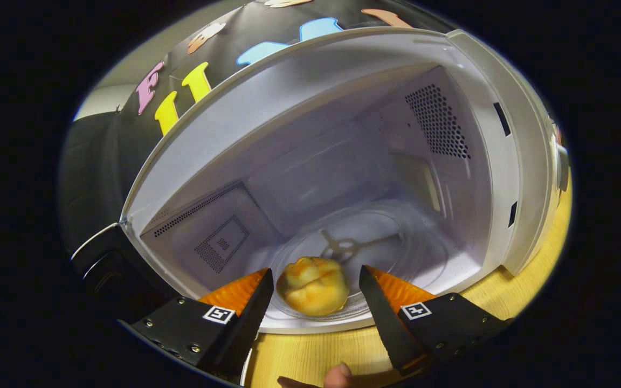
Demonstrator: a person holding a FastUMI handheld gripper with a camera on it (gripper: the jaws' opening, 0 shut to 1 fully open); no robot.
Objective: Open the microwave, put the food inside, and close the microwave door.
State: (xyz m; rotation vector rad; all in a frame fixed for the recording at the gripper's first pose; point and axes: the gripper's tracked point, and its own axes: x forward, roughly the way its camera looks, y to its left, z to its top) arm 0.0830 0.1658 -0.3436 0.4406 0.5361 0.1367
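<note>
No readable text, brand or number on microwave (504, 161) cavity or frame. My gripper (316, 270): one square black-and-white marker tag per finger body, left tag (219, 314), right tag (416, 310). Tags carry coded pattern only; no letters or digits legible. My fingers spread apart, bun (315, 295) between tips, gap visible each side, neither finger pressing it.

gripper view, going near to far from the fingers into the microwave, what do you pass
Open gripper with a gap on each side of the bun → bun on the near edge of the glass turntable → turntable hub → microwave back wall.
</note>
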